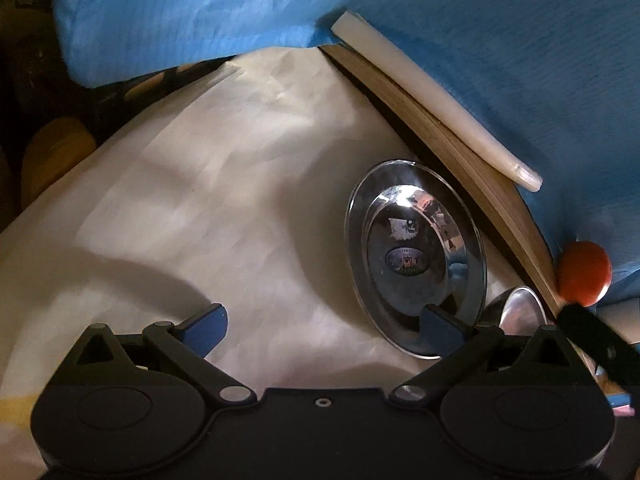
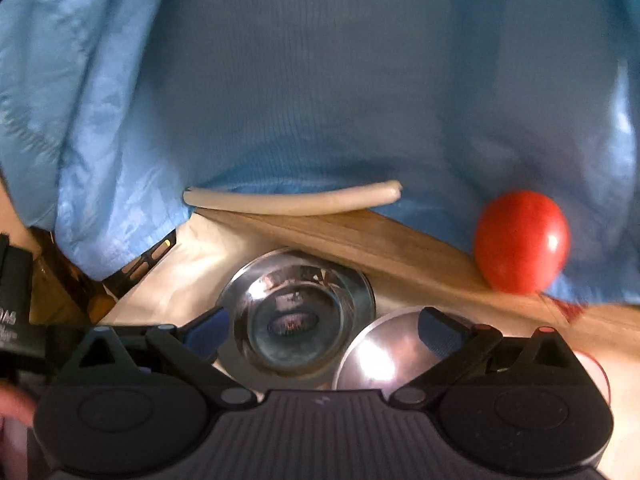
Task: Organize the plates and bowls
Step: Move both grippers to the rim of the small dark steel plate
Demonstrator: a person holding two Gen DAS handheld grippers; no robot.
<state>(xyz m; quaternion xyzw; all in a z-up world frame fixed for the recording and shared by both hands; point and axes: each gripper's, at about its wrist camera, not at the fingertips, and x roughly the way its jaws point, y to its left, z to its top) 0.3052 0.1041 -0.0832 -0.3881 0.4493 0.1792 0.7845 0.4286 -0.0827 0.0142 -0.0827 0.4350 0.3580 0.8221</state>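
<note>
— Since it's thin steel, how'll the plate (image 1: 416,264) handle?
— Light, stiff, slick; pinch its raised rim, not the flat centre. It lies on the white sheet (image 1: 200,208) by the wooden edge (image 2: 360,236), bowl (image 2: 384,356) touching it.
— Grippers?
— Your left gripper (image 1: 324,330) & right gripper (image 2: 322,332): fingers apart, both empty.

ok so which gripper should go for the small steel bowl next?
Right, probably. The right gripper is open with the small steel bowl close in front, near its right-hand finger. From the left gripper, also open, the bowl sits off beyond the steel plate.
</note>
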